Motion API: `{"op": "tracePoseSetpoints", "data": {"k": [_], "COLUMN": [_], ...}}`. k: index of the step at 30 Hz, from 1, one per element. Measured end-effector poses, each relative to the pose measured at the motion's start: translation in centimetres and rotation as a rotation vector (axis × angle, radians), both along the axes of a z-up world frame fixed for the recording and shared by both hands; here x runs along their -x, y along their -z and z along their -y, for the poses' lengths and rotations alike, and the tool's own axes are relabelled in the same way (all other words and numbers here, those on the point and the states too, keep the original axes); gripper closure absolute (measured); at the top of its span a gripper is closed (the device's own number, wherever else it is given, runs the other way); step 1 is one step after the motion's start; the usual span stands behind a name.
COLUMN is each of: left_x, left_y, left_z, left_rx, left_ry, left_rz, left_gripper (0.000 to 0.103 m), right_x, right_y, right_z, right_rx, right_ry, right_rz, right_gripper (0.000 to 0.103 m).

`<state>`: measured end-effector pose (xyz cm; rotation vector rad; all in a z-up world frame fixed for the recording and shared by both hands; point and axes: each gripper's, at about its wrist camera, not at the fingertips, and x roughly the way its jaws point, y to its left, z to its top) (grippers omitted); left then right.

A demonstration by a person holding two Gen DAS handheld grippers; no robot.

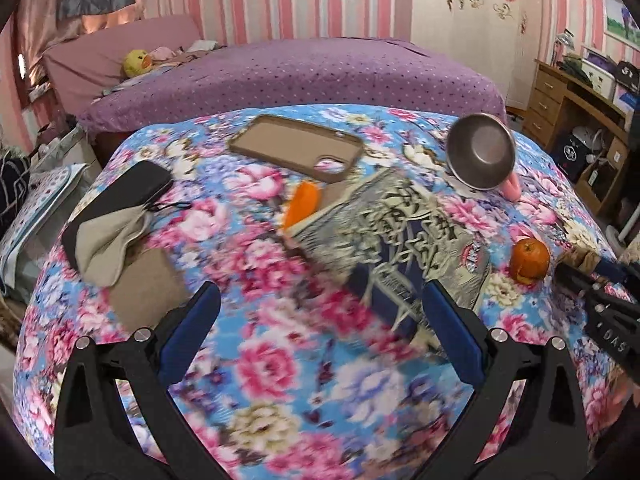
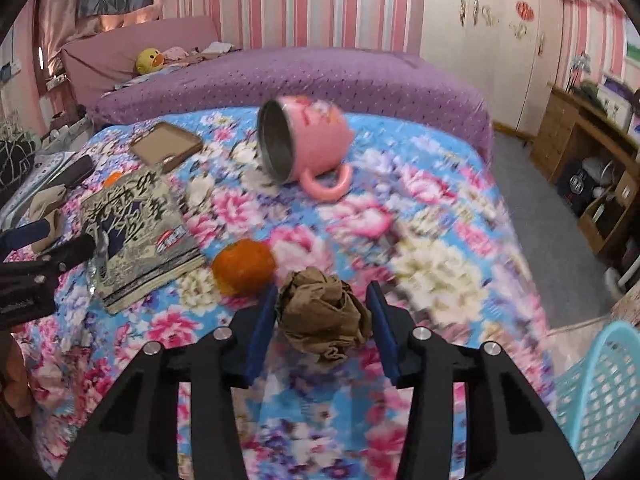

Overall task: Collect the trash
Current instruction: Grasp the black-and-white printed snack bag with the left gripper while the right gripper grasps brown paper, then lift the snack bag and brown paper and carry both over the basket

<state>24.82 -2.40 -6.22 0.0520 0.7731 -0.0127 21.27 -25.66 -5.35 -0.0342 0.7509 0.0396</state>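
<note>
My right gripper (image 2: 322, 332) is nearest, its blue fingers (image 2: 260, 332) closed partway around a crumpled brown paper ball (image 2: 322, 316). The ball is creased, dull tan and irregular, and sits between the pads above the floral tablecloth (image 2: 420, 240); I cannot tell whether both pads touch it. A blue lattice basket (image 2: 600, 392) stands at the lower right edge. My left gripper (image 1: 320, 316) is spread wide and holds nothing, hovering over the cloth. Just beyond the ball lies an orange (image 2: 244, 266), with a paperback book (image 2: 140, 236) to its left. Farther back, a pink mug (image 2: 304, 144) lies tipped on its side, a brown phone case (image 2: 166, 144) to its left. A purple bed (image 2: 320, 76) lies behind.
</note>
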Motion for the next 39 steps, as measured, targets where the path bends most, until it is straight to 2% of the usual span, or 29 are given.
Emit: {"op": "tracePoseSetpoints", "data": {"k": [3,4,9,11,13,17,19,25,39], "left_x": [-0.7,-1.0,-1.8,-2.1,-2.2,-1.9,-1.8,-1.7,0.8], "left_y": [0.4,0.5,0.7,1.0,1.1,1.0,0.9,0.6,-1.7], "left_z": [0.9,1.0,1.5,1.8,2.1,2.9,3.1,3.0,3.3], "left_rx": [-0.04,-0.045,-0.013,-0.013,-0.023,-0.062,-0.07,-0.06,-0.025], "left_ry": [-0.007,-0.009,0.005,0.023,0.033,0.051,0.06,0.058,0.049], "left_rz": [0.005,0.002,-0.021,-0.039,-0.043,-0.018,-0.014,-0.01,0.069], "left_gripper": [0.006,0.009,0.022,0.03,0.042,0.055,0.066,0.08,0.085], "right_x": [0.0,-0.1,-0.2,-0.2,-0.2,-0.4,-0.3,0.1,2.0], "right_y": [-0.5,-0.5,-0.7,-0.9,-1.0,-1.0,-1.1,-1.3,-1.8], "right_z": [1.6,2.1,3.4,3.3,3.3,2.9,2.7,2.6,3.2], "right_rx": [-0.023,-0.031,-0.047,-0.038,-0.032,-0.012,-0.001,0.005,0.0], "right_ry": [0.026,0.031,0.056,0.058,0.057,0.051,0.049,0.05,0.056], "right_rz": [0.019,0.02,0.043,0.055,0.058,0.061,0.065,0.076,0.103], "right_gripper": [0.058,0.058,0.058,0.058,0.058,0.058,0.058,0.058,0.058]}}
